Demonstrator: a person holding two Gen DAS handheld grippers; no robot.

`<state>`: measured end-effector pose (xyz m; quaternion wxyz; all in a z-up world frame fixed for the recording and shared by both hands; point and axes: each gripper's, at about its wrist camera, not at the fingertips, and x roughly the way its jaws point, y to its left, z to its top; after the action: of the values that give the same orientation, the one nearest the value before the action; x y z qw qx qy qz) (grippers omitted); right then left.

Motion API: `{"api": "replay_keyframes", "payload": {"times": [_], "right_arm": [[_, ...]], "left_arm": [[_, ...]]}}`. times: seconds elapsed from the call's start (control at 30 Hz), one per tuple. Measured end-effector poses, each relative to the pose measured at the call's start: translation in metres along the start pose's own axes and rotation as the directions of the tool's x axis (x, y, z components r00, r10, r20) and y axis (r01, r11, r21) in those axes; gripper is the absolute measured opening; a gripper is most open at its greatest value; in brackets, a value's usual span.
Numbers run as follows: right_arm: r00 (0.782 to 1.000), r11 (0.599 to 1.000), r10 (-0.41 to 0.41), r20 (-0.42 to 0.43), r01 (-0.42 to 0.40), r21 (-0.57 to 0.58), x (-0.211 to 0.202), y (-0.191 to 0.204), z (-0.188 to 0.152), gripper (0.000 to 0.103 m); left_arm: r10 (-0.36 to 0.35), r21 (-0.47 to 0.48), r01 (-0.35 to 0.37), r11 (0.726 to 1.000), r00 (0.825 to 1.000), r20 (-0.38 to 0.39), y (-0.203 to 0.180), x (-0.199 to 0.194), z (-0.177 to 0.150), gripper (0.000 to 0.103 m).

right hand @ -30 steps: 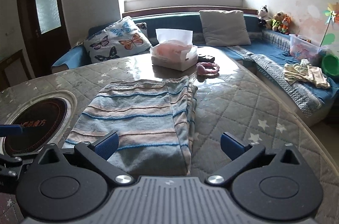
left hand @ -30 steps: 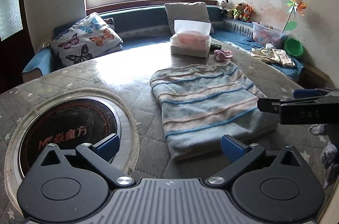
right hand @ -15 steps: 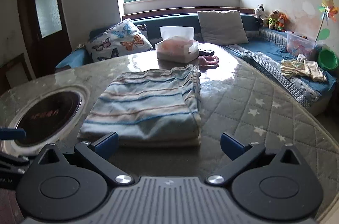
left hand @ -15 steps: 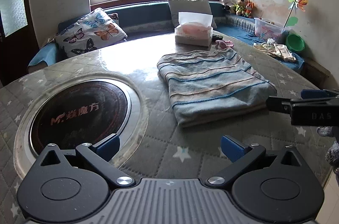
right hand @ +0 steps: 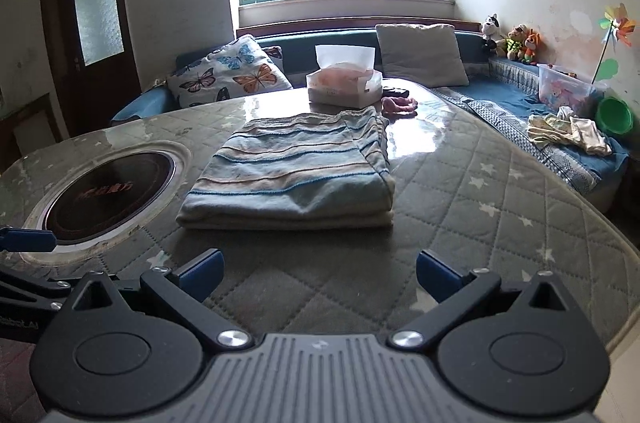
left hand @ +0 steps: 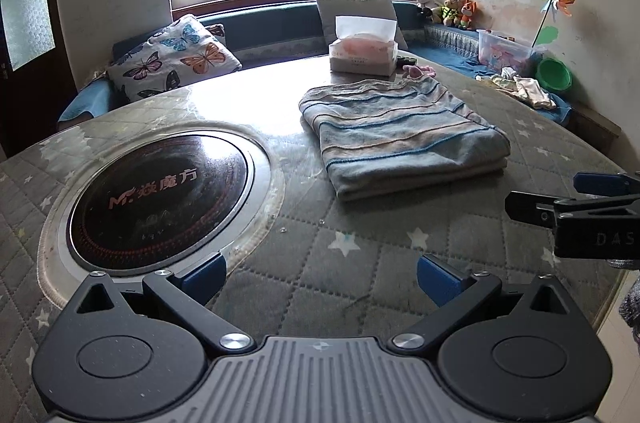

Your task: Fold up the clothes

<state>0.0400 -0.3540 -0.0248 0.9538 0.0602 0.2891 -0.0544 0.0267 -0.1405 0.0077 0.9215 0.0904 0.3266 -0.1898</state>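
Both grippers have drawn back from the striped blue-and-beige folded garment (left hand: 400,139), which a second ago lay close under their fingers and now sits well ahead of them.

From the left wrist, the left gripper (left hand: 320,275) hovers level over the grey quilted star-patterned tablecloth (left hand: 360,263), blue pads spread wide with nothing between them. The garment lies at one o'clock, the round black induction hob (left hand: 160,199) at ten o'clock. At three o'clock the right gripper (left hand: 576,199) reaches in sideways.

From the right wrist, the right gripper (right hand: 318,273) is likewise spread wide and empty, held low over the table's near edge. The garment lies flat at twelve o'clock, apart from the fingers; beyond it stands a white tissue box (right hand: 344,85). At nine o'clock a blue-tipped finger of the left gripper (right hand: 28,241) shows.
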Motion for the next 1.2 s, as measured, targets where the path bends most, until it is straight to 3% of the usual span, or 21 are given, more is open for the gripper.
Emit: {"api": "replay_keyframes", "payload": {"times": [0.57,1.2], "right_arm": [[1.000,0.999,-0.022,-0.003,0.022,-0.046,-0.020,0.020,-0.033,0.103],[0.999,0.997,-0.040,-0.006,0.040,-0.060,-0.028,0.027,-0.043,0.103]], "left_arm": [[-0.010,0.008,0.010,1.000,1.000,0.000,-0.006,-0.008,-0.031,0.103],[-0.009,-0.004,0.010,1.000,1.000,0.017,-0.003,-0.021,-0.041,0.103]]}}
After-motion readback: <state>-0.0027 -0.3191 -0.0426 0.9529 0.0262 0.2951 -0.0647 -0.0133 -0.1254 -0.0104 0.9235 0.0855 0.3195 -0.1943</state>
